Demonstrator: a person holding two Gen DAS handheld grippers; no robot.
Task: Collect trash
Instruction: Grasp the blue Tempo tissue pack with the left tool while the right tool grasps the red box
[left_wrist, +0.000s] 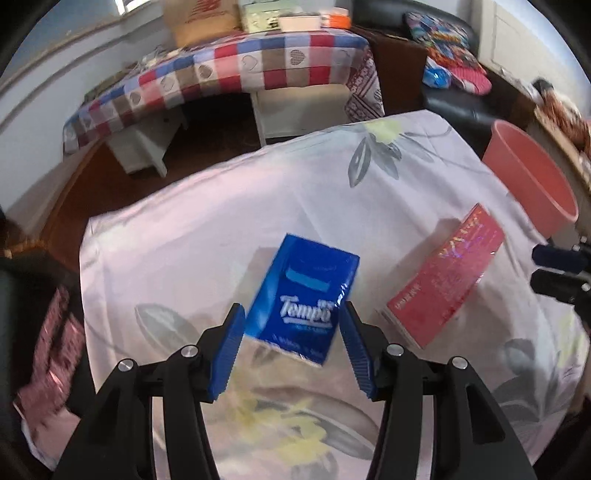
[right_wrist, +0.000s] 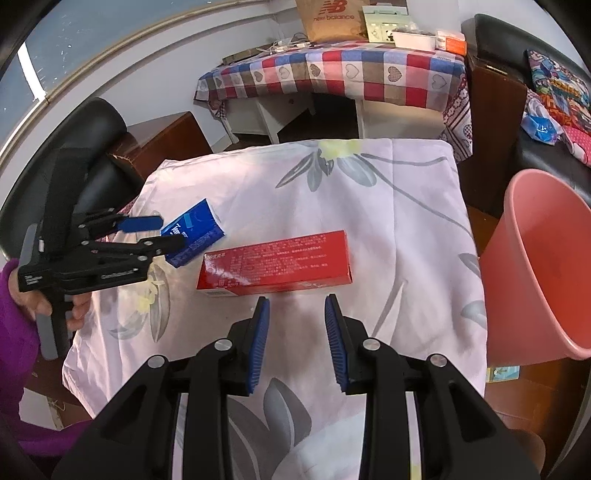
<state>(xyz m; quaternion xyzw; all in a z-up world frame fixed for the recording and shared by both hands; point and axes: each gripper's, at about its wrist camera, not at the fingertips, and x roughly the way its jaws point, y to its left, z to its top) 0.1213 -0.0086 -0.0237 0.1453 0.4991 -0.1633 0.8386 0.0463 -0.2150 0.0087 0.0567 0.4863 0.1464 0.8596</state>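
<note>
Left gripper (left_wrist: 291, 314) is standing wide open over a blue plastic Tempo tissue pack (left_wrist: 303, 295), its blue ribbed pads (left_wrist: 229, 350) flanking the pack's near end on both sides; in the left wrist view the pads are looking just clear of the wrapper, not squeezing it, though slight blur is making contact hard to rule out. In the right wrist view the same left gripper (right_wrist: 162, 232) is reaching in from the left, held by a hand (right_wrist: 55, 306) coming out of a purple sleeve (right_wrist: 14, 332), with the tissue pack (right_wrist: 195, 232) sitting at its fingertips, one end seemingly tilted up off the cloth. Right gripper (right_wrist: 295, 306) is hovering partly open, nothing between its pads, just short of a long red cardboard box (right_wrist: 275, 262) with small white print, which is lying flat on the pale pink floral sheet (right_wrist: 406, 240) covering the table. Tissue pack and red box are lying close beside each other, apart, not touching. A pink plastic bucket (right_wrist: 546, 266) is standing off the sheet's right edge, tilted toward the camera, nothing visible inside it. Behind, a checked red-blue-white tablecloth (right_wrist: 332, 70) is covering another table carrying a brown paper New Balance bag (right_wrist: 332, 18).
</note>
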